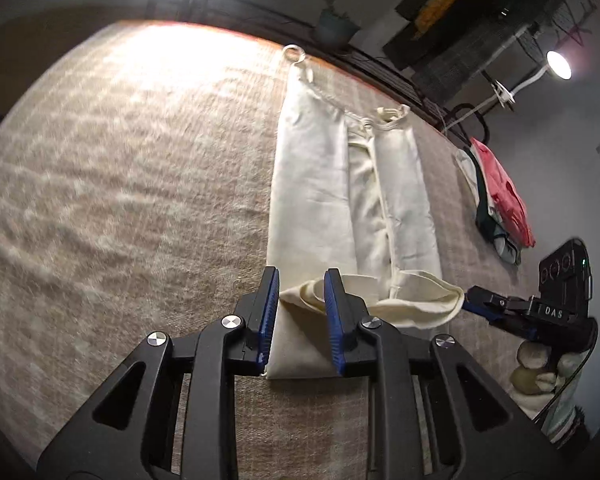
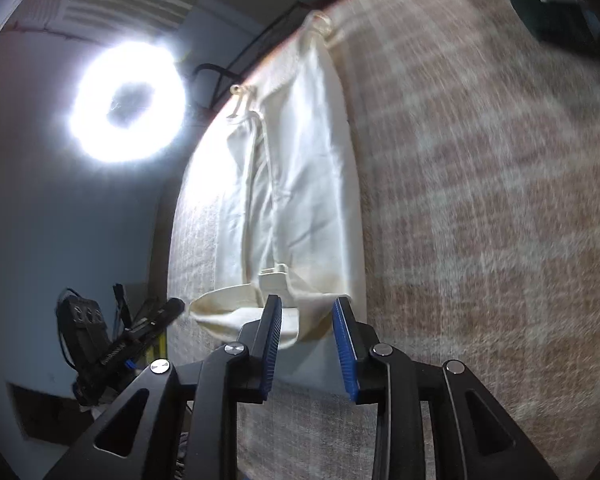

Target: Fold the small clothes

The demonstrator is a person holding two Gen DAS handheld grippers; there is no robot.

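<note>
A cream garment (image 1: 340, 200) folded into a long narrow strip lies on the beige woven table cover (image 1: 120, 200), with straps and a ring at its far end. Its near hem is turned up in a loose roll (image 1: 416, 300). My left gripper (image 1: 302, 312) is open, its blue pads on either side of the garment's near left corner. My right gripper (image 1: 496, 306) shows at the right, its tip by the rolled hem. In the right wrist view the garment (image 2: 300, 184) runs away from me and my right gripper (image 2: 306, 336) is open around the near hem. My left gripper (image 2: 156, 316) shows at the left.
A pile of clothes, red and dark green (image 1: 500, 200), sits at the table's right edge. A lamp (image 1: 558, 65) stands at the right. A bright ring light (image 2: 126, 100) hangs beyond the far table edge. The cover (image 2: 480, 220) spreads wide to the garment's sides.
</note>
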